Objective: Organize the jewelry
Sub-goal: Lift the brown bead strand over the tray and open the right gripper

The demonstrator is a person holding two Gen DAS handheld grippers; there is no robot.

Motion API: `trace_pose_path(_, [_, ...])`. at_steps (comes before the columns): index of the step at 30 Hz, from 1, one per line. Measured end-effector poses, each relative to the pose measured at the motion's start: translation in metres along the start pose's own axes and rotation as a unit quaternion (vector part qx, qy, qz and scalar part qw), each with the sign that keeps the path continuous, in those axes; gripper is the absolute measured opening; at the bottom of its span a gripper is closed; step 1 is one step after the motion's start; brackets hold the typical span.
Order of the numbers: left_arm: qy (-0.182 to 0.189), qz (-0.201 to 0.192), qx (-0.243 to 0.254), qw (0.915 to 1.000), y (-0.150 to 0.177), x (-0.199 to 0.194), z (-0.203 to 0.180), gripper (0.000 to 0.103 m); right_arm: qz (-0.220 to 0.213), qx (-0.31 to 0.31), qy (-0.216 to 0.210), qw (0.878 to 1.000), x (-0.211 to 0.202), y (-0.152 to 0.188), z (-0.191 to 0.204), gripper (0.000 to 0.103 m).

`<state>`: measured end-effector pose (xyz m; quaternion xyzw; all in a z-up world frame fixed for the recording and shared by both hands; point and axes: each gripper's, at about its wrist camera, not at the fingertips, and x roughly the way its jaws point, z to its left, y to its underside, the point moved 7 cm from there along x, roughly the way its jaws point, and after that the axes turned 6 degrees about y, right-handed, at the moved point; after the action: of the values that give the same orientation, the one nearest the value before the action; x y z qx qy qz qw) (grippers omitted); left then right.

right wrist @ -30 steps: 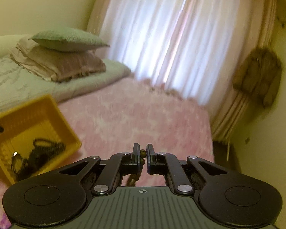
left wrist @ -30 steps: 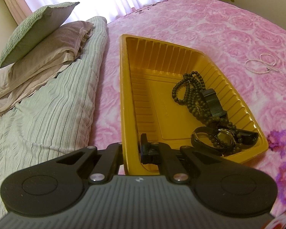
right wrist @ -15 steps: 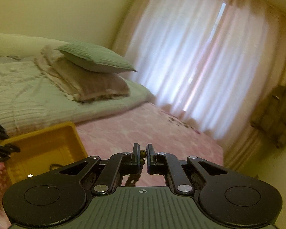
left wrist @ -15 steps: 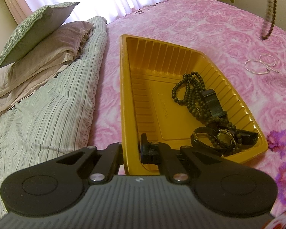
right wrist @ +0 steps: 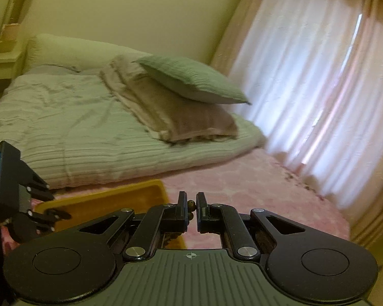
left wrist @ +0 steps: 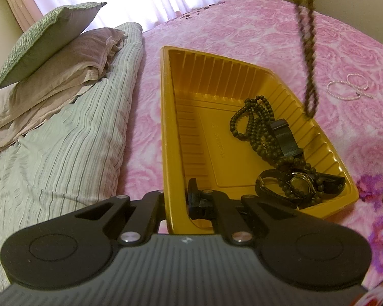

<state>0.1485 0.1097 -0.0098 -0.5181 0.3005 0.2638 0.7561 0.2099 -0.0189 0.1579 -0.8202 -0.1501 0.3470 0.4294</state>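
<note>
1. One brown bead strand [left wrist: 309, 58] dangling straight down (blurred), long axis vertical, over yellow tray's [left wrist: 242, 62] right side.
2. Pinched shut on it: right gripper [right wrist: 190, 204].
3. Left gripper [left wrist: 177, 199] clamped shut on tray's near wall.
4. Pink rose bedspread [left wrist: 242, 23], striped quilt [left wrist: 63, 158], curtains [right wrist: 319, 89].
5. Only in left view: dark beads [left wrist: 252, 127], watch [left wrist: 300, 185], pearl strand [left wrist: 347, 89].

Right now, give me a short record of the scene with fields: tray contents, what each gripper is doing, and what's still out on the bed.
tray: yellow tray on the pink bedspread
in tray: dark bead necklace, wristwatch
left gripper: shut on the tray's near rim
right gripper: shut on a brown bead strand, which hangs over the tray's right side
still on bed: pearl strand, right of the tray
</note>
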Motion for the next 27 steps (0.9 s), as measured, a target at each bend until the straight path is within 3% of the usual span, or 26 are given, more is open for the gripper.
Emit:
trace_pose_path(7, [0.001,-0.002,0.0,1.0,0.001,0.0,0.001,0.003,0.036,-0.02,-0.035,0.999,0.048,0.018,0.042,0.006])
trace_pose_path(18, [0.006,-0.002,-0.006,1.0,0.002,0.001,0.003,0.003,0.112,-0.009,-0.082,0.99,0.085,0.061,0.061,0.006])
trace_pose_path(27, [0.007,-0.001,-0.007,1.0,0.001,0.002,0.004,0.003,0.116,0.028,-0.105,0.987,0.089,0.064,0.059,0.006])
